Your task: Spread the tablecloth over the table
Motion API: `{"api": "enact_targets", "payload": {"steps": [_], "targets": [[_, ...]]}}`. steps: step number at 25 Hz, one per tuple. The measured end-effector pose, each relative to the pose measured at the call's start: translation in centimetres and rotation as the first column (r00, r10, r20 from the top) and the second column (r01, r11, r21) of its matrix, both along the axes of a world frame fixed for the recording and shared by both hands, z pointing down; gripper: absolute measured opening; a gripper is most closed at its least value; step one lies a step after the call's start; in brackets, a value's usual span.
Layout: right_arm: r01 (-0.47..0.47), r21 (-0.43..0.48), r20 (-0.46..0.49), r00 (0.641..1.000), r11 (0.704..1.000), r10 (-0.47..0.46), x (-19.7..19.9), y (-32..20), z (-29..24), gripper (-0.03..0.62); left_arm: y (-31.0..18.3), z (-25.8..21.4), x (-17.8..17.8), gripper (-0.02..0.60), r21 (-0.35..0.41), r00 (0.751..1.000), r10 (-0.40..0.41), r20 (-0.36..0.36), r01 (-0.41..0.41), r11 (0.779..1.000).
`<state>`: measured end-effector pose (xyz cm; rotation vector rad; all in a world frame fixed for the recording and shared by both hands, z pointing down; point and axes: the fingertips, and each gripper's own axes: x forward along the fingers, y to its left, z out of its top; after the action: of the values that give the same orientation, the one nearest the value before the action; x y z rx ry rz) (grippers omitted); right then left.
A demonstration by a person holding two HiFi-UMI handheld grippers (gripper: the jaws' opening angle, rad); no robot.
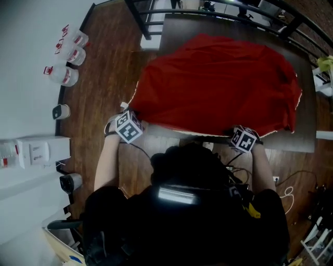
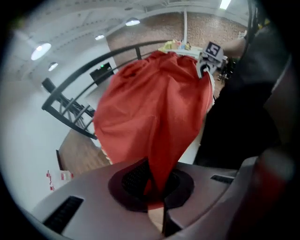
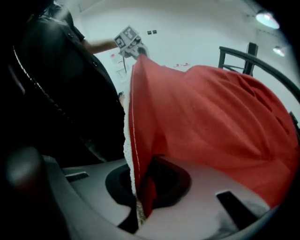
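Observation:
The red tablecloth (image 1: pixel 218 83) with a white trimmed hem lies billowed and creased over the dark table (image 1: pixel 308 136), covering most of its top. At the near edge my left gripper (image 1: pixel 130 122) is shut on the cloth's near left corner. My right gripper (image 1: pixel 243 135) is shut on the hem near the right corner. In the left gripper view the cloth (image 2: pixel 154 108) runs up from the shut jaws toward the right gripper (image 2: pixel 207 62). In the right gripper view the hem (image 3: pixel 136 140) is pinched between the jaws, and the left gripper (image 3: pixel 129 43) shows far off.
Clear plastic bottles (image 1: pixel 67 57) stand on the wooden floor at the left by a white wall. A black metal railing (image 1: pixel 151 15) runs behind the table. Cables (image 1: pixel 291 192) lie on the floor at the right. The person's body stands against the table's near edge.

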<state>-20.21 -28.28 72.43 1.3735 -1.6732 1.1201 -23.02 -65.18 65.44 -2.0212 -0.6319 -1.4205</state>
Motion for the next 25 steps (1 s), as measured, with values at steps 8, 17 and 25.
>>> {"api": "enact_targets", "payload": {"steps": [8, 17, 25], "targets": [[0.058, -0.08, 0.148, 0.988, 0.995, -0.046, -2.8, 1.5, 2.1, 0.008, 3.1, 9.0, -7.8, 0.005, -0.135, 0.978, -0.154, 0.144, 0.173, 0.976], [0.093, -0.114, 0.139, 0.987, 0.989, -0.077, -2.7, 0.1, 2.2, 0.009, 3.0, 9.1, -8.4, 0.048, -0.086, 0.971, -0.078, 0.226, 0.1, 0.991], [0.088, -0.092, 0.205, 0.976, 0.992, -0.068, -3.8, 0.3, 0.1, 0.187, 0.9, 5.0, -11.9, 0.324, -0.125, 0.937, -0.062, 0.344, 0.111, 0.986]]}}
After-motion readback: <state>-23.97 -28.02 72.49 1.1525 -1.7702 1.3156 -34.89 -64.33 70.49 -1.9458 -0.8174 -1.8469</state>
